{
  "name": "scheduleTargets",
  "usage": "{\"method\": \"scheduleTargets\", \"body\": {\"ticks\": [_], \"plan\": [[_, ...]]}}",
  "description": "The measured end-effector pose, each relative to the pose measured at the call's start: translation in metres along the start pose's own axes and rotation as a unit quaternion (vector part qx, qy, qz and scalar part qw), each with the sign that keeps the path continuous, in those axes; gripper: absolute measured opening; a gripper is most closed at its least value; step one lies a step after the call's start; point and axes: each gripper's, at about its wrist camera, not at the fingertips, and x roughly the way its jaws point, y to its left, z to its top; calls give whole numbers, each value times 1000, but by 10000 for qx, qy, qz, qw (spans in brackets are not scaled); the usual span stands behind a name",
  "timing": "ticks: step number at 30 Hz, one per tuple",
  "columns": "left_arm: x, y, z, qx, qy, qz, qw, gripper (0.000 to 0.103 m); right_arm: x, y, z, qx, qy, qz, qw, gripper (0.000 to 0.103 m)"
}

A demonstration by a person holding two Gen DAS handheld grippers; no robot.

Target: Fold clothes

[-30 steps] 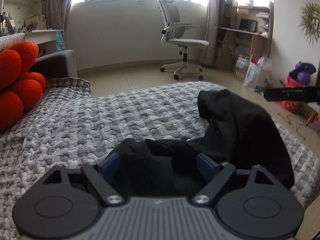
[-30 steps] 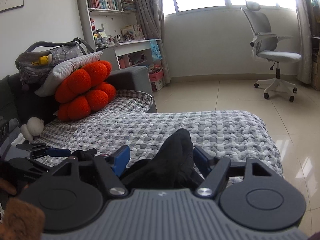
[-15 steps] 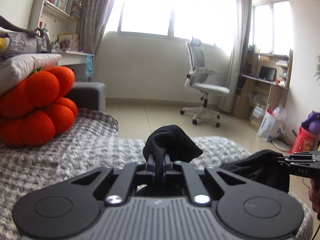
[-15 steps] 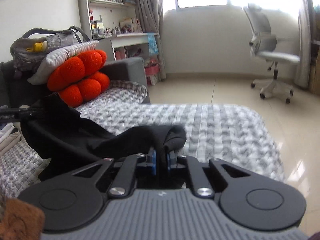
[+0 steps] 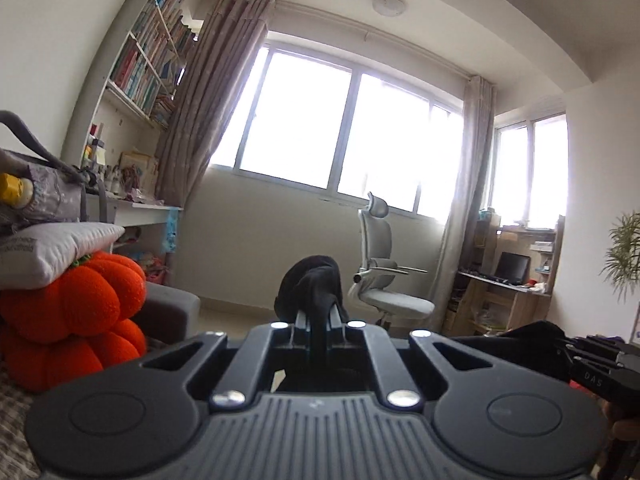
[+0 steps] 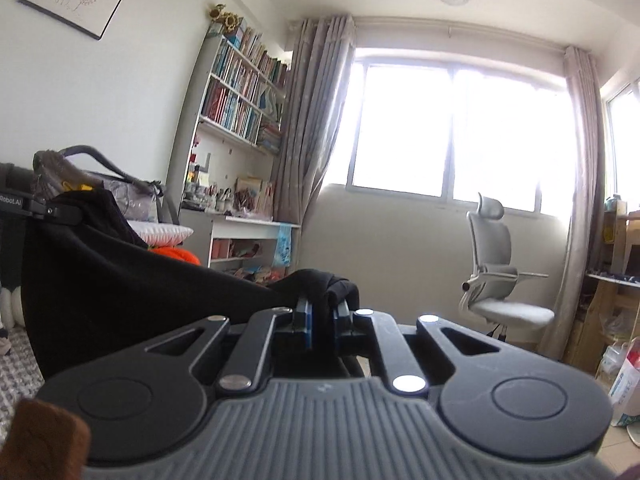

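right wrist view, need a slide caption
Right hand-held gripper shut on a black garment, which stretches across to the left hand-held gripper, with a white office chair by the window.

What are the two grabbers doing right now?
Left gripper: shut on the black garment.
Right gripper: shut on the same black garment.

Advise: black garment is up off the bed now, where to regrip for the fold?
Keep both top-edge pinches. The left gripper and right gripper each clamp a bunched corner of the black garment, which hangs stretched between them. If one slips, regrip that upper edge near its corner, coming in level from the front; lower edges are out of view.
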Motion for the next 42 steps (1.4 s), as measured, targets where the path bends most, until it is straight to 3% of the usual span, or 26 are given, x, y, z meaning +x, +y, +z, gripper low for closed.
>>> {"method": "scheduleTargets", "body": {"ticks": [3, 5, 9, 11, 12, 14, 15, 17, 22, 23, 24, 26, 30, 38, 42], "plan": [[-13, -3, -30, 6, 412, -270, 9988, 6, -17, -5, -14, 250, 127, 209, 9994, 10], [-24, 1, -60, -120, 839, -720, 9938, 7, -36, -10, -34, 464, 441, 437, 9970, 10], [-36, 12, -121, -502, 1863, -1491, 9698, 8, -80, -31, -84, 1029, 1349, 938, 9810, 10], [-41, 20, -136, -726, 2054, -1741, 9603, 8, -98, -42, -107, 1279, 1757, 1000, 9710, 10], [-43, 21, -138, -733, 2035, -1795, 9597, 11, -107, -46, -114, 1343, 1879, 1048, 9673, 10], [-42, 22, -135, -622, 1919, -1755, 9636, 22, -120, -49, -119, 1427, 1954, 1307, 9614, 11], [-38, 24, -132, -581, 1877, -1694, 9657, 37, -124, -47, -116, 1472, 1919, 1500, 9586, 11], [-20, 28, -132, -546, 1935, -1473, 9684, 55, -120, -45, -109, 1557, 1801, 1607, 9579, 17], [27, 22, -158, -654, 2632, -1103, 9562, 56, -102, -59, -109, 1821, 1640, 1260, 9613, 19], [35, 17, -164, -626, 2757, -1088, 9530, 57, -97, -60, -110, 1893, 1615, 1266, 9602, 23], [40, 10, -171, -557, 2869, -1110, 9499, 57, -94, -61, -113, 1946, 1623, 1264, 9591, 38], [48, -2, -183, -344, 3074, -1137, 9441, 57, -83, -57, -121, 1785, 1754, 1268, 9598, 56], [28, -9, -199, -32, 3261, -1224, 9374, 57, -73, -37, -155, 1210, 2485, 1252, 9528, 57], [-22, 4, -206, 61, 3532, -1951, 9150, 77, -129, -63, -195, 1619, 2974, 1465, 9295, 57], [-10, -9, -218, 142, 3782, -1946, 9049, 76, -119, -57, -203, 1627, 3172, 1323, 9249, 56]]}}
